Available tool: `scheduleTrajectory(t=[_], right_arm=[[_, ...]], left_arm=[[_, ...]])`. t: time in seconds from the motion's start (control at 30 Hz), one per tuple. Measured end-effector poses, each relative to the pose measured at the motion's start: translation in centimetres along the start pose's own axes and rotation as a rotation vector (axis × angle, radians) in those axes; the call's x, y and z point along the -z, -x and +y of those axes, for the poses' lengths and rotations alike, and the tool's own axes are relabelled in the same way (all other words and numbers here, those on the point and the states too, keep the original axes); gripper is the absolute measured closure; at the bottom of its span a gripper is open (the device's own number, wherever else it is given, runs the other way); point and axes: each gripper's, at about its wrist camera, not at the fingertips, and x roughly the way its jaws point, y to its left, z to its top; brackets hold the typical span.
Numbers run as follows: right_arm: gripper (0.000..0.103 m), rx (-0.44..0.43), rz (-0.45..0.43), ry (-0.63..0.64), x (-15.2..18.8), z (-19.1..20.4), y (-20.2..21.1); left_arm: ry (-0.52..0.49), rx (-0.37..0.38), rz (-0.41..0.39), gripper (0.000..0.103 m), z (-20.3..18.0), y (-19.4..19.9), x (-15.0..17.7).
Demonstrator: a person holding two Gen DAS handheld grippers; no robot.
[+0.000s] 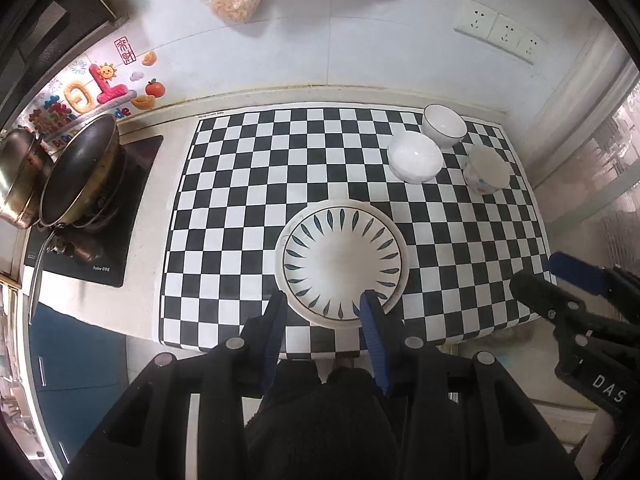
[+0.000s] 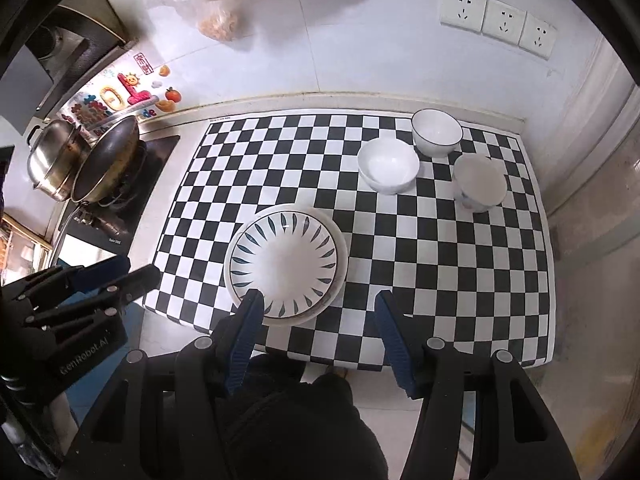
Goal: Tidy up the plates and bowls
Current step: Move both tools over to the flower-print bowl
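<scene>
Two plates sit stacked near the six o'clock edge of the checkered mat [image 1: 240, 184]: a leaf-patterned plate [image 1: 342, 258] nested on a plain white plate [image 1: 403, 280], both empty. Toward one o'clock stand three bowls close together: a white bowl [image 1: 414, 156], which seems to sit in a second one, a dark-rimmed bowl [image 1: 444, 124] behind it, and a floral bowl [image 1: 486, 170] at its right; all look empty. At nine o'clock a dark wok [image 1: 80, 168] leans against a steel pot [image 1: 20, 176] on the stove. The left gripper [image 1: 324, 304] hangs above the plates, fingers parted with nothing between them. The right gripper [image 2: 318, 308] hovers likewise, fingers spread wider, empty.
</scene>
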Motion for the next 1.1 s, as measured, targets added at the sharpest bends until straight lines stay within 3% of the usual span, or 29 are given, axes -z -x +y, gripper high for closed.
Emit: scheduleTrajectory(t=[0.37, 0.43, 0.67, 0.73, 0.9, 0.97, 1.1], right_arm=[[0.04, -0.033, 0.01, -0.061, 0.1, -1.7, -1.0], [0.03, -0.041, -0.009, -0.096, -0.3, -2.5, -1.5], [0.024, -0.007, -0.045, -0.246, -3.2, -6.4, -4.1], [0.011, 0.003, -0.057, -0.288, -4.4, -7.9, -5.2], [0.011, 0.006, -0.034, -0.419, -7.5, -12.2, -9.5], [0.011, 0.014, -0.006, -0.461, -8.6, -13.8, -11.8], [0.011, -0.01, 0.055, -0.525, -11.2, -17.4, -18.0]], left_arm=[[0.015, 0.012, -0.014, 0.068, -0.4, -0.1, -0.1], [0.021, 0.007, -0.031, 0.068, -0.1, -0.6, -1.2], [-0.005, 0.031, -0.084, 0.065, 0.4, -4.5, -7.4], [-0.017, 0.066, -0.073, 0.065, 0.3, -6.3, -9.5], [-0.092, 0.149, 0.009, 0.065, -1.9, -12.1, -14.8], [-0.123, 0.218, 0.062, 0.065, -3.0, -14.7, -16.6], [-0.167, 0.27, 0.125, 0.065, -5.2, -19.3, -19.5]])
